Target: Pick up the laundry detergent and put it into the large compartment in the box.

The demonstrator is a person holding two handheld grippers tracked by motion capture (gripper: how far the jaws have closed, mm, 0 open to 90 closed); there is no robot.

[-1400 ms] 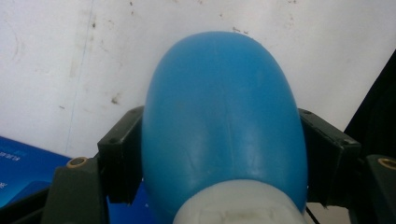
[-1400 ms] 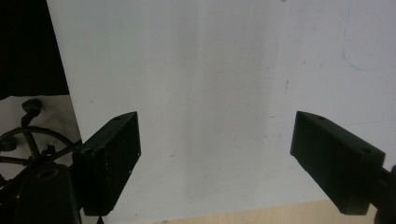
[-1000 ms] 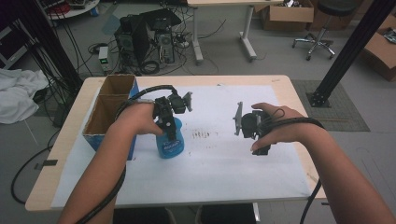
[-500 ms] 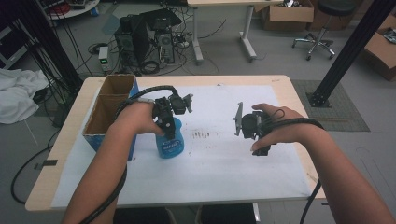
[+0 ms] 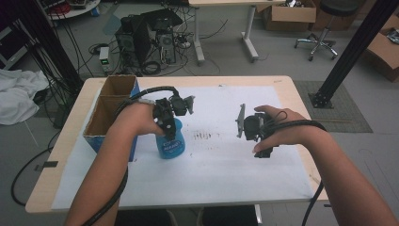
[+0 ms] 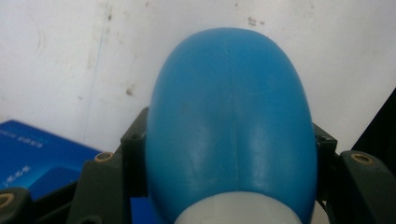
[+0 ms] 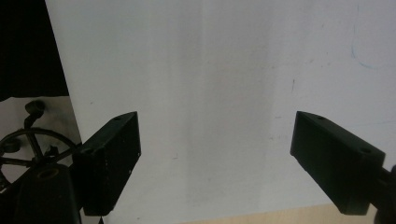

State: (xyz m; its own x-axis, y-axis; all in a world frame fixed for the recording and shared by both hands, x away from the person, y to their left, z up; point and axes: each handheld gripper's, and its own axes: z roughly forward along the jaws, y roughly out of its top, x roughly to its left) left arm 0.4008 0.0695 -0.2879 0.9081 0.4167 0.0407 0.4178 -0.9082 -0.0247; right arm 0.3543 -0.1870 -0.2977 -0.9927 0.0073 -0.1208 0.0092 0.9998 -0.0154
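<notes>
Blue plastic is what I find between the jaws of my left gripper (image 5: 170,126): the bottle (image 5: 171,142) stands upright on the white sheet (image 5: 226,169), at about nine o'clock from the table's middle and just beside the cardboard box (image 5: 109,113) at its nine o'clock. In the left gripper view the bottle (image 6: 231,126) is cut off at the bottom edge, its white collar only partly seen, and both jaws press against its flanks. In the high view the gripper and hand hide the bottle's top, and its label is too small to read. Against the earlier frames, these jaws have just been closing on the bottle, which has not shifted. My right gripper (image 5: 250,128) hangs at three o'clock, well apart from the bottle; its jaws stand wide apart over bare sheet (image 7: 210,93), unchanged in position.
</notes>
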